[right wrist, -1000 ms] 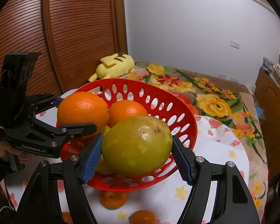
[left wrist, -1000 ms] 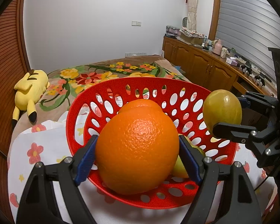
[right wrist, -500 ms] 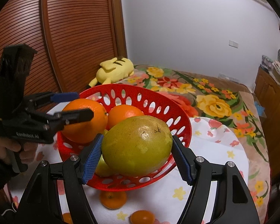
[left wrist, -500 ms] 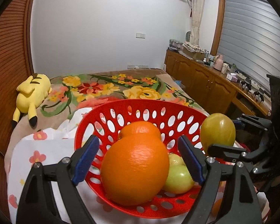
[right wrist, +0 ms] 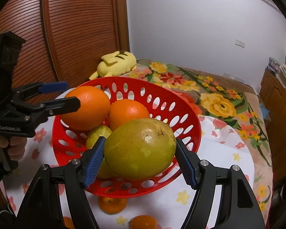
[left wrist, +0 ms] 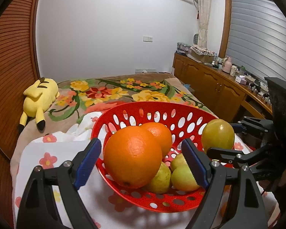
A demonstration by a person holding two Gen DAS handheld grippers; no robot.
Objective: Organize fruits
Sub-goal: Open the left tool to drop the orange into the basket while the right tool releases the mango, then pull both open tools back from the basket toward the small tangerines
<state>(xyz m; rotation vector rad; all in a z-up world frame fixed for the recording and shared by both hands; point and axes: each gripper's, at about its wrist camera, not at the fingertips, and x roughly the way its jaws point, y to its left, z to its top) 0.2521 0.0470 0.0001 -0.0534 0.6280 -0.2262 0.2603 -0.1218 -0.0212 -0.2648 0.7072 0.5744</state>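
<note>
A red perforated basket (left wrist: 156, 105) (right wrist: 135, 80) stands on a white floral cloth. In it lie a large orange (left wrist: 132, 156) (right wrist: 87, 108), a smaller orange (left wrist: 160, 133) (right wrist: 126, 112) and several small yellow-green fruits (left wrist: 183, 177). My left gripper (left wrist: 141, 143) (right wrist: 72, 93) is open. Its blue pads stand clear of the large orange on both sides. My right gripper (right wrist: 140, 140) (left wrist: 223, 137) is shut on a big yellow-green mango (right wrist: 139, 152) (left wrist: 218, 135) and holds it over the basket's near rim.
Small tangerines (right wrist: 111, 204) (right wrist: 144, 222) lie on the cloth (right wrist: 219, 152) in front of the basket. A yellow plush toy (left wrist: 40, 97) rests on the flowered blanket behind. A slatted wooden wall is on the left and a cluttered wooden sideboard (left wrist: 209, 87) on the right. A hand (right wrist: 13, 147) holds the left gripper.
The left gripper let go of the large orange, which now rests in the basket, and drew back and up from it. The right gripper with the mango has stayed put.
</note>
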